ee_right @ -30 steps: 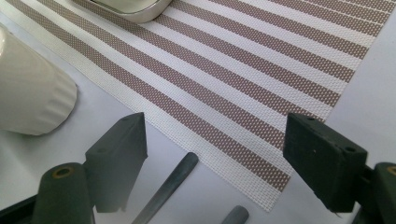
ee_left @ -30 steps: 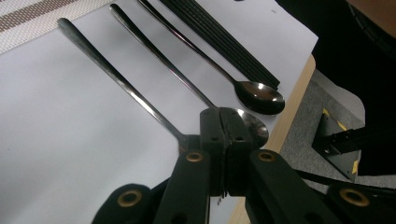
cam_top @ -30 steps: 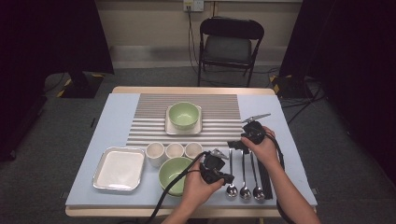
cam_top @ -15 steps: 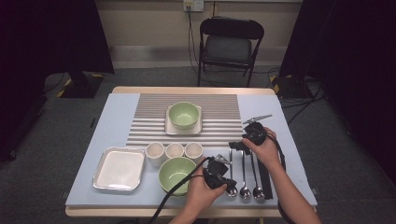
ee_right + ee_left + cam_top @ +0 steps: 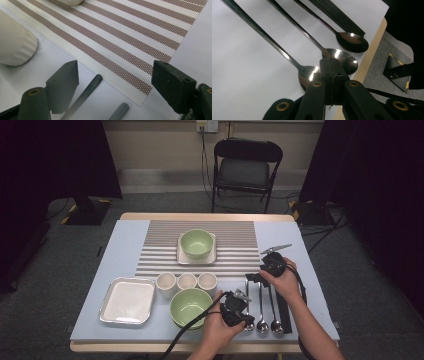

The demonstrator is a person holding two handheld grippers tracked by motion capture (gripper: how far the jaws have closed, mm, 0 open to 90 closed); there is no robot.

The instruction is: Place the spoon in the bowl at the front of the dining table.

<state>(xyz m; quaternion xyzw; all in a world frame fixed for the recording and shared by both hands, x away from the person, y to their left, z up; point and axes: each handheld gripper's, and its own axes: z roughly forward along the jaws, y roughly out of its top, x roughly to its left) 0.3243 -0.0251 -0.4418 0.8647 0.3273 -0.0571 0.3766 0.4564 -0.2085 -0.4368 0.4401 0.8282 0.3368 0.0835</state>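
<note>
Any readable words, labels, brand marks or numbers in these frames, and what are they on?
None can be read.
The spoons, the green bowls, the cups, the tray and the striped mat carry no visible lettering.
The wall outlet is too small to show any marking.

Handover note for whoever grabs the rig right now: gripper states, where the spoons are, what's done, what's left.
Left gripper: shut, nothing between its jaws, tips right at the bowl of the leftmost spoon; contact can't be confirmed.
Right gripper: open, empty, low over the handle ends of the spoons, beside the corner of the striped placemat.
Things: three spoons lie side by side on the blue table cover, bowls toward the person, with a black strip on their right. The near green bowl sits to their left.
Done: no spoon lifted.
Left: probably gripping a spoon and moving it.
</note>
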